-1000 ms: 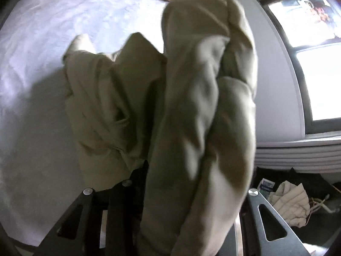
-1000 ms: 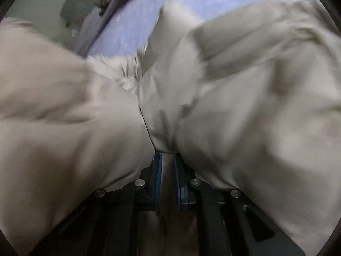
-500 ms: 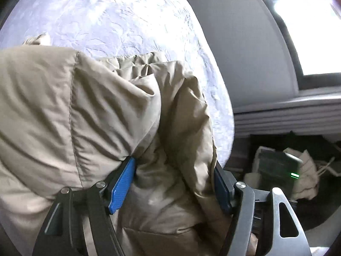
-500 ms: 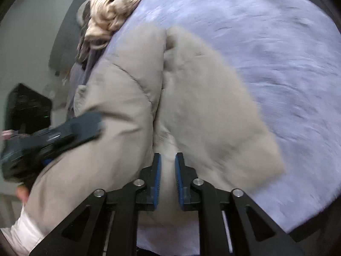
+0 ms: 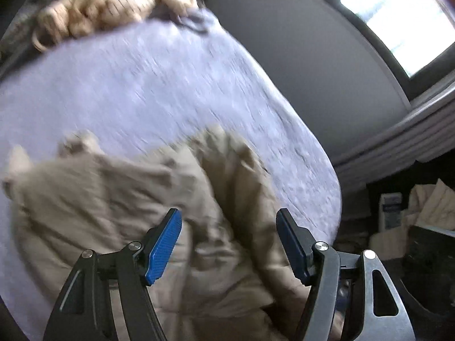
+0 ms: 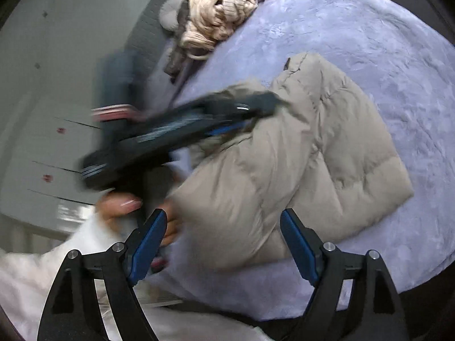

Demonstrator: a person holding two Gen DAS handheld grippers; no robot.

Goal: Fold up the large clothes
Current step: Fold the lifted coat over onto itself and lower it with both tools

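Jacket [image 6: 298, 153] lies folded on the bed [image 6: 398, 56], ahead of your right jaws, long axis running up-right. Right gripper [image 6: 223, 244] has just spread, nothing between. Left gripper [image 5: 229, 244] stands spread over the jacket, nearer, gripping nothing.

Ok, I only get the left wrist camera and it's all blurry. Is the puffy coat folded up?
Observer: The right wrist view shows it sharply. The beige puffer jacket lies as a folded bundle on the lavender bedspread.
Operator: Are the other tongs holding it?
Observer: No. The right tongs are open with nothing pinched, and their jaws have just been opening.
Operator: Can you see my tongs from there?
Observer: Yes. The left tongs hover, blurred, over the jacket's left edge, held by a hand in a white sleeve.
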